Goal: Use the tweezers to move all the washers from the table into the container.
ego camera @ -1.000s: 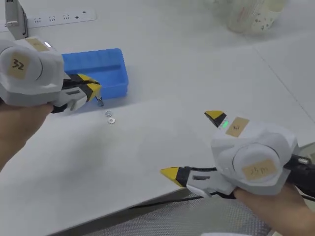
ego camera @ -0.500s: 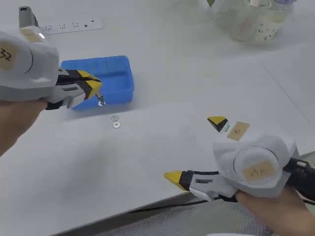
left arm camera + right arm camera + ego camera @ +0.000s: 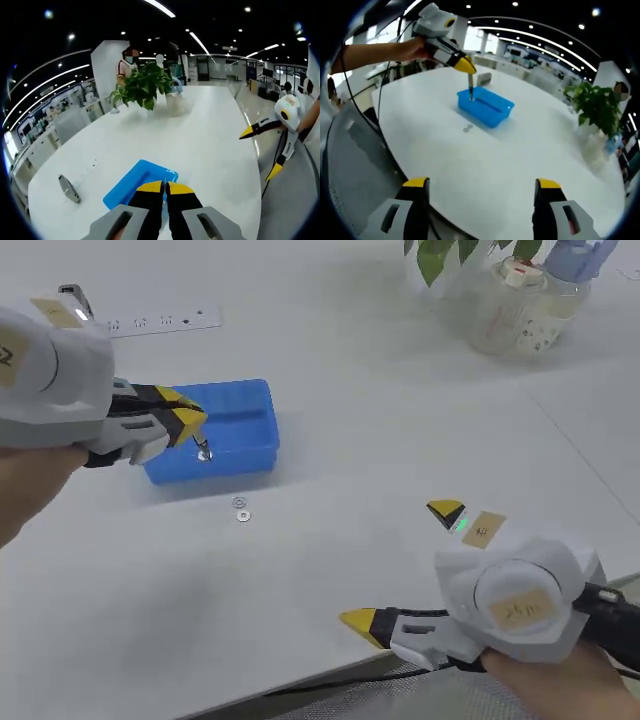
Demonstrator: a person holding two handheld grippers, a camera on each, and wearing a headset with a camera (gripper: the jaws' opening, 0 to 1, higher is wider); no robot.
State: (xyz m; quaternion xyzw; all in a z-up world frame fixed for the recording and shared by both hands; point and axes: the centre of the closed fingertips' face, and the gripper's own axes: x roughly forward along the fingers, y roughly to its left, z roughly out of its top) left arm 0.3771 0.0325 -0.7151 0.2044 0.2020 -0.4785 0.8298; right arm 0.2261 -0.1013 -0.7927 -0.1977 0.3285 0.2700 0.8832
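Note:
My left gripper is shut on a pair of tweezers that point down. Their tips hang over the front part of the blue container, and a small washer seems pinched in them. Two washers lie on the white table just in front of the container. My right gripper is open and holds nothing, low at the near table edge. From the right gripper view I see the left gripper, the tweezers, the container and the washers. In the left gripper view the shut jaws stand above the container.
A white power strip lies behind the container. A plant and a clear bottle stand at the far right. The table's near edge runs just under my right gripper, with a black cable along it.
The left gripper has carried the tweezers from in front of the container's wall to above the container. The right gripper has stayed open in place. The head camera has tilted.

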